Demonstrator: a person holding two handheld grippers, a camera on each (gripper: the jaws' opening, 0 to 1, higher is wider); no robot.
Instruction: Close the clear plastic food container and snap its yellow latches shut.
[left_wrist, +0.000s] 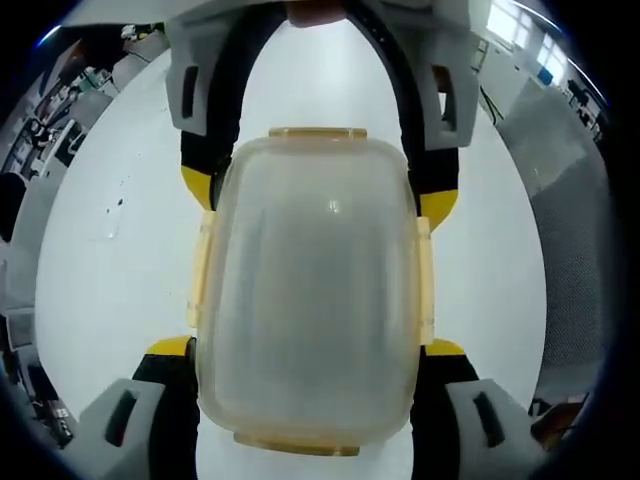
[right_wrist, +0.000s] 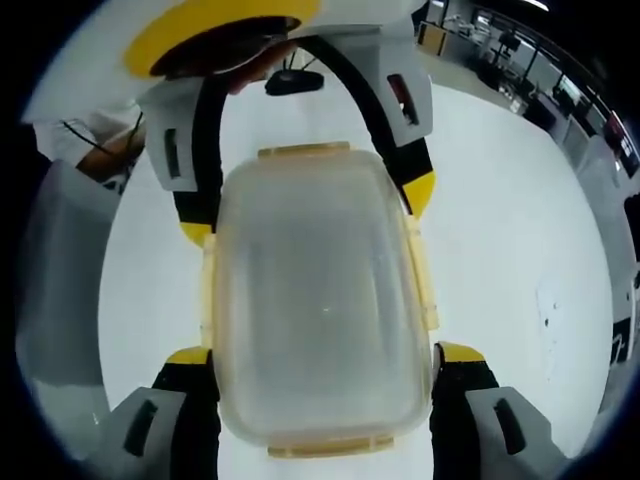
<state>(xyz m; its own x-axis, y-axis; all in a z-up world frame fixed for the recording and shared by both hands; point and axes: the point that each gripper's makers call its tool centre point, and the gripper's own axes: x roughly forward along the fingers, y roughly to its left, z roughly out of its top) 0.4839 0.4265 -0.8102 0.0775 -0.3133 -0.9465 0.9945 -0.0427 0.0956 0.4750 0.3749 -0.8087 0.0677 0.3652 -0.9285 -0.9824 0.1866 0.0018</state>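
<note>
The clear plastic food container (left_wrist: 310, 290) lies on a white table with its lid on, seen from above. Yellow latches show at its far end (left_wrist: 317, 133), near end (left_wrist: 297, 443) and along both long sides (left_wrist: 425, 280). My left gripper (left_wrist: 307, 347) has its yellow-tipped jaws against the container's near sides. My right gripper (left_wrist: 317, 195) comes in from the opposite end and clasps the far sides. In the right gripper view the same container (right_wrist: 320, 300) sits between my right gripper (right_wrist: 325, 353) below and my left gripper (right_wrist: 307, 210) above.
The white table (left_wrist: 110, 280) spreads out around the container, with a few small dark specks (left_wrist: 118, 205). A person's white sleeve (right_wrist: 75, 135) and a grey cloth surface (right_wrist: 60, 290) lie at the left of the right gripper view. Office furniture stands far behind (right_wrist: 520, 50).
</note>
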